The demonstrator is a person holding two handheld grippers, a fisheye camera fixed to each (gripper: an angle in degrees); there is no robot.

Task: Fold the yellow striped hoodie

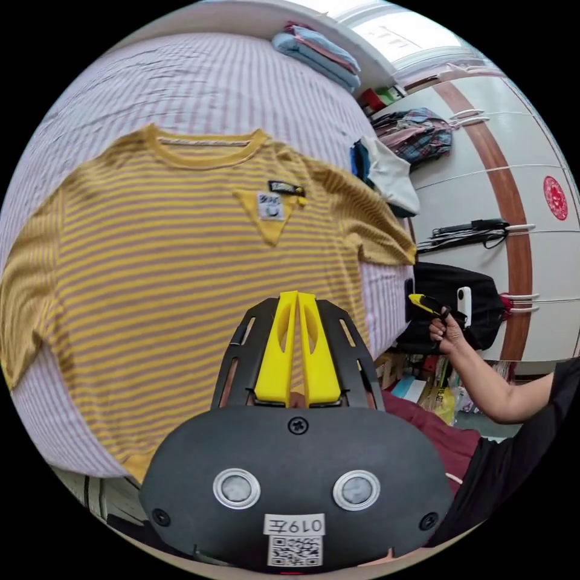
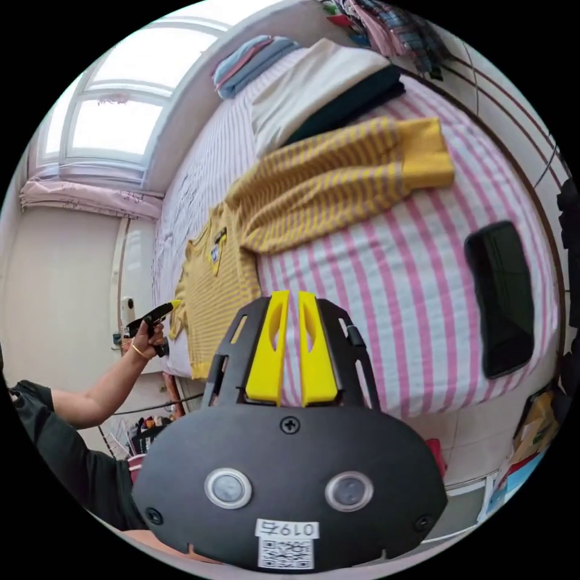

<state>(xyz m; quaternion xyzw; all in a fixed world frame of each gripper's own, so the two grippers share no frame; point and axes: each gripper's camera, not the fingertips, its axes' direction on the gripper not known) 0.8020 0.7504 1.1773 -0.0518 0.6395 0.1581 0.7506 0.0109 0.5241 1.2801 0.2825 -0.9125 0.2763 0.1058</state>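
In the left gripper view, the yellow striped hoodie (image 1: pixel 181 260) is lying spread flat, front up, on a bed (image 1: pixel 199 84) covered in a pink and white striped sheet. Its collar is pointing to the far side, its hem is nearest the camera, and a small triangular patch is sitting on the chest. The left gripper (image 1: pixel 296 347) is hovering above the lower body of the garment, its two yellow jaws pressed together with nothing between them. Off past the bed's edge, the person's hand is holding the right gripper (image 1: pixel 426 303) in the air. Folded clothes (image 1: pixel 320 51) are resting at the far end, and white cupboard doors (image 1: pixel 513 181) are standing beyond the bed.

In the right gripper view, one long sleeve (image 2: pixel 338 181) of the hoodie is stretching across the sheet, ending in a plain yellow cuff. The right gripper (image 2: pixel 289 347) is hanging over the bare sheet beside the garment, jaws closed and empty. A dark phone-like slab (image 2: pixel 500 296) is lying near the bed's edge. A bright window (image 2: pixel 121 115) is lighting the room.

The knit looks soft, light and limp, so it should drape and wrinkle easily. The cuff, shoulder seam or hem corners seem the surest places to pinch.
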